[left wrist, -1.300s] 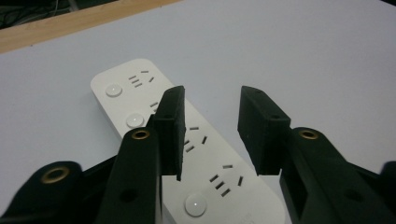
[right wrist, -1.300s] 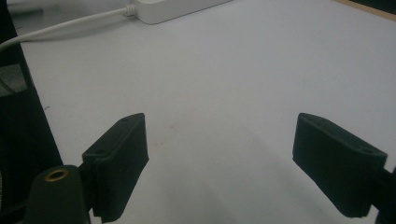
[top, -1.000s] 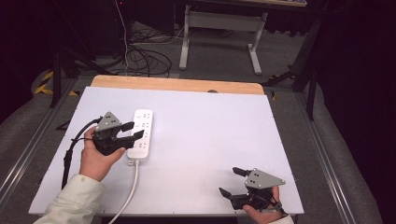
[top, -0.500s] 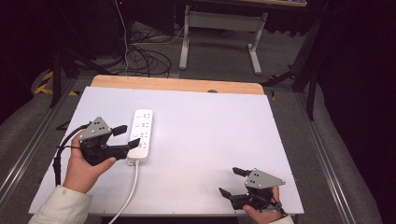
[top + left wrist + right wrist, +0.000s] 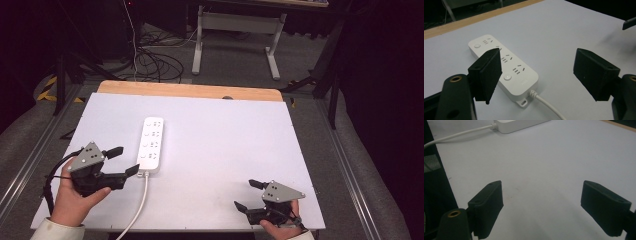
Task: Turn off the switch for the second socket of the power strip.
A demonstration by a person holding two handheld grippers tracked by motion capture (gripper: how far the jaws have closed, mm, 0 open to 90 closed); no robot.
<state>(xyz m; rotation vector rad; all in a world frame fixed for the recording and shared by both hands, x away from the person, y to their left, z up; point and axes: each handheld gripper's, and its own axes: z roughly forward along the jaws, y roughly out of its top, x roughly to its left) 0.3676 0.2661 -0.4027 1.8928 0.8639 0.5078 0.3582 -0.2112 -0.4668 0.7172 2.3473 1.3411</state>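
Left tool (image 5: pixel 122 161) withdrawn; power strip (image 5: pixel 151 144) lengthwise, cord nearward.

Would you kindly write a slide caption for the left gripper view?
Open left gripper facing a white power strip and its cord on the white table.

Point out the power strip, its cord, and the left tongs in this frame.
power strip (image 5: pixel 151 144), high view, middle of its white top face.
cord (image 5: pixel 141 198), high view, the white run toward the table's near edge.
left tongs (image 5: pixel 123 160), high view, midway between the two black tips, open.
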